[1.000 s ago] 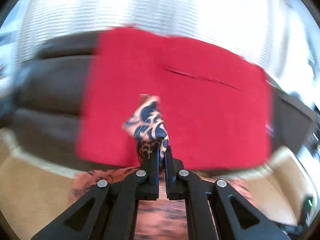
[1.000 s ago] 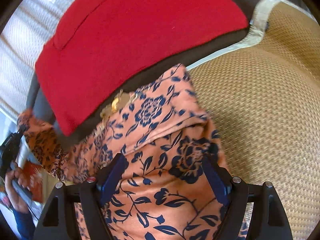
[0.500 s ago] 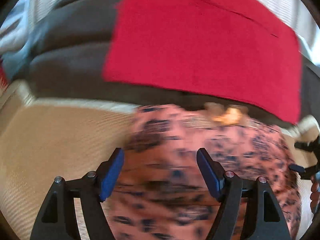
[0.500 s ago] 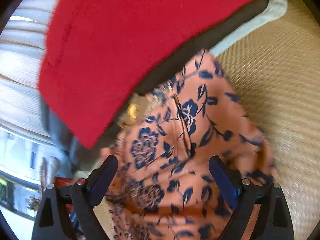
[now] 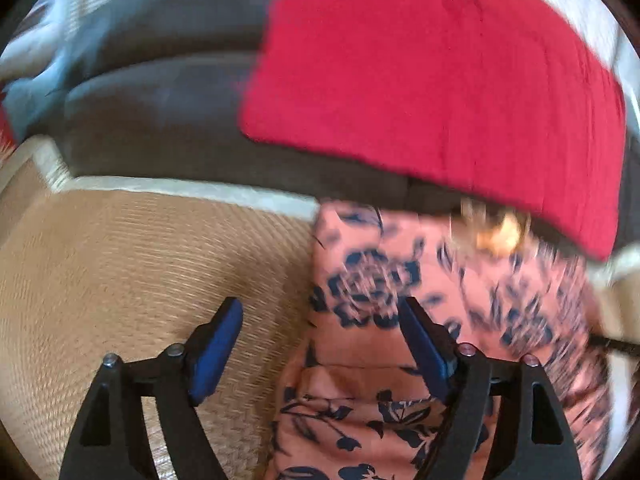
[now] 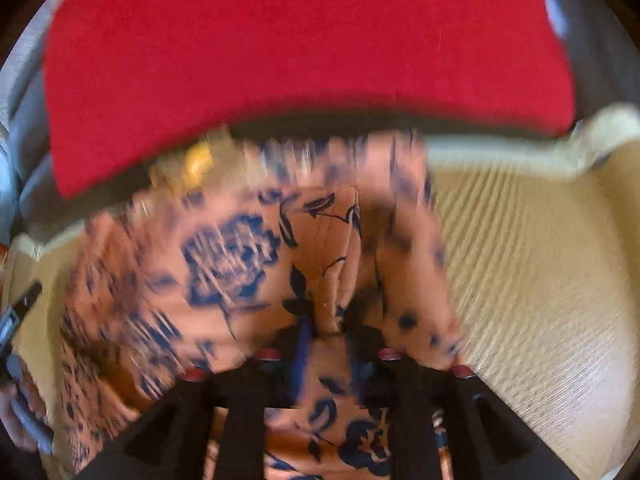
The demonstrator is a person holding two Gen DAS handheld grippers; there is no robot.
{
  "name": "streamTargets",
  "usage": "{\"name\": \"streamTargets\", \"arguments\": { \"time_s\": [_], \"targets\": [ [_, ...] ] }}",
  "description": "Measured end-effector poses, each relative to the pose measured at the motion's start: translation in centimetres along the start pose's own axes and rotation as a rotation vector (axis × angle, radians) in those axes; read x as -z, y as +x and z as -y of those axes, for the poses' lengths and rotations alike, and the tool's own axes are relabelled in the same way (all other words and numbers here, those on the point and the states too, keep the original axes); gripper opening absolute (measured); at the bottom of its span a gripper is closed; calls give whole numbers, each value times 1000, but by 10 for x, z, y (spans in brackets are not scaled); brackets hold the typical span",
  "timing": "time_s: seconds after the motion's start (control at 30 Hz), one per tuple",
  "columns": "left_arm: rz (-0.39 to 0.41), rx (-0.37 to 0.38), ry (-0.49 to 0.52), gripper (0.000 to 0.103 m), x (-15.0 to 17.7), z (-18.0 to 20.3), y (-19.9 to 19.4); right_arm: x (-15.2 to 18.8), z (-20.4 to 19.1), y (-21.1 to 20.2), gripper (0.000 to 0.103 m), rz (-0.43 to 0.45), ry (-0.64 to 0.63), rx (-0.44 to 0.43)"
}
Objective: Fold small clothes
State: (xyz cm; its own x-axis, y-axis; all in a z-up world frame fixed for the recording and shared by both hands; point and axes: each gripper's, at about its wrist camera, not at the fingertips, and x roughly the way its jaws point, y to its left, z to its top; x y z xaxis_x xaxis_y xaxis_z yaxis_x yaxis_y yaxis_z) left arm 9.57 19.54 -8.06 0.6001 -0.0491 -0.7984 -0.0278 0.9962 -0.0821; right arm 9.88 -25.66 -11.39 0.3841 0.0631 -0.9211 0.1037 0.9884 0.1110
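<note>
My left gripper (image 5: 320, 332) is pointing down at the woven mat (image 5: 132, 264), jaws wide and opening, nothing between the blue pads (image 5: 218, 344) but bare mat and the left edge of the garment. The right-hand pad sits over the cloth; contact unclear. The floral garment (image 5: 400, 320), orange with navy flowers, lies on the mat with its far end up against the dark cushion (image 5: 160, 92) and the red cloth (image 5: 440, 80) draped on it. A gold trim bit (image 5: 496, 232) shows at that far edge, blurred. My right gripper (image 6: 326, 328) is mid-garment (image 6: 224, 264), jaws closing, a raised ridge of fabric (image 6: 336, 264) bunched between the fingertips; pads look pressed on it, though blur is heavy. A hand (image 6: 20, 408) on the other gripper shows at the left edge of the right wrist view.
</note>
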Motion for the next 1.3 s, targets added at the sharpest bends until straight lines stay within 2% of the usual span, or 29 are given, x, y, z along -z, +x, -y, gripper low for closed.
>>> {"name": "streamTargets", "arguments": {
  "time_s": [0.03, 0.07, 0.13, 0.2, 0.23, 0.27, 0.33, 0.4, 0.43, 0.47, 0.5, 0.53, 0.7, 0.77, 1.0, 1.07, 1.3],
  "targets": [
    [-73, -38, 60, 82, 4, 8, 18, 3, 5, -4, 56, 27, 20, -16],
    [-118, -84, 96, 82, 9, 11, 32, 5, 10, -11, 59, 62, 49, -22],
    [-99, -125, 122, 83, 16, 14, 36, 4, 23, -35, 61, 153, 151, -45],
    [-94, -144, 124, 83, 16, 15, 31, -1, 25, -60, 67, 236, 183, -150],
    [-92, -160, 129, 83, 16, 17, 30, -5, 19, -69, 75, 251, 165, -226],
    [-93, -170, 138, 83, 16, 18, 30, -9, 15, -71, 80, 247, 147, -283],
    [-94, -184, 147, 83, 16, 23, 31, -15, 8, -62, 80, 207, 125, -404],
    [-93, -208, 149, 83, 14, 26, 31, -17, 7, -38, 80, 138, 131, -464],
    [-86, -224, 149, 83, 12, 31, 29, -18, 12, -18, 80, 94, 152, -426],
    [-76, -229, 148, 83, 10, 38, 23, -16, 19, 6, 78, 33, 178, -337],
    [-57, -228, 147, 83, 10, 40, 16, -13, 27, 16, 78, 17, 194, -338],
    [-31, -230, 150, 83, 9, 43, 9, -11, 29, 8, 78, 63, 188, -345],
    [36, -244, 159, 83, 8, 59, -19, -8, 22, -21, 81, 99, 132, -302],
    [52, -243, 171, 83, 7, 68, -26, -10, 29, -8, 81, 64, 139, -281],
    [77, -248, 181, 83, 6, 79, -50, 1, 47, -22, 81, 65, 141, -294],
    [82, -250, 182, 83, 5, 80, -50, -5, 36, -9, 81, 63, 148, -297],
    [83, -250, 180, 83, 6, 78, -61, -7, 32, -3, 81, 65, 143, -290]
  ]
}}
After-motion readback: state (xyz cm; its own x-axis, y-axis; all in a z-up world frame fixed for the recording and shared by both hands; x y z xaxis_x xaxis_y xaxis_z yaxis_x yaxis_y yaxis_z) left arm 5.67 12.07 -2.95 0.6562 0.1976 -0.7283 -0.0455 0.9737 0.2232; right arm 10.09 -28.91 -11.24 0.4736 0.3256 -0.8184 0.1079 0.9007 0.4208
